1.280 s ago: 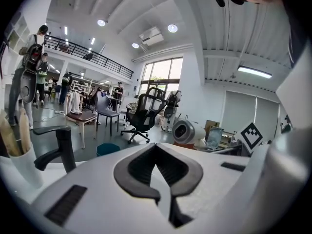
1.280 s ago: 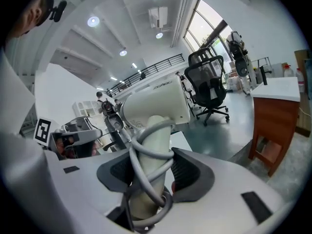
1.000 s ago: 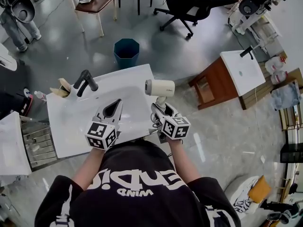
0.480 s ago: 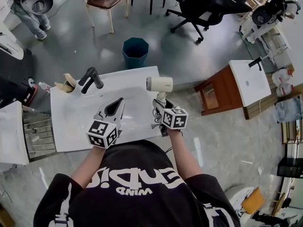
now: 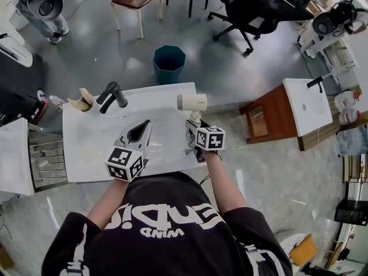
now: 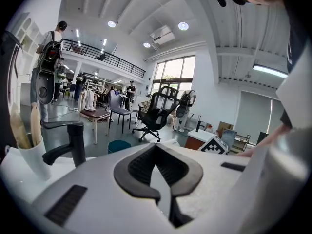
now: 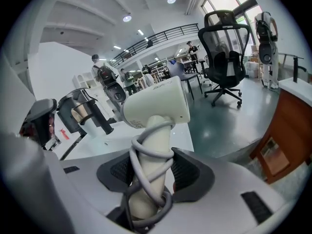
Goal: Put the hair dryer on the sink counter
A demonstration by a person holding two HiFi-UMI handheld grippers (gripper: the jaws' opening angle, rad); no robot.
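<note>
The right gripper's (image 7: 150, 172) pads clamp the cord-wrapped handle of the hair dryer (image 7: 155, 107), which is held upright over the right edge of the sink counter (image 5: 86, 154). The left gripper's (image 6: 157, 150) jaws meet on nothing, above that counter's front middle.

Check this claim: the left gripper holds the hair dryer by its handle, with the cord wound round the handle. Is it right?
Not quite. The right gripper holds the hair dryer by its handle, with the cord wound round the handle; the right gripper view shows it. The left gripper is shut on nothing.
</note>
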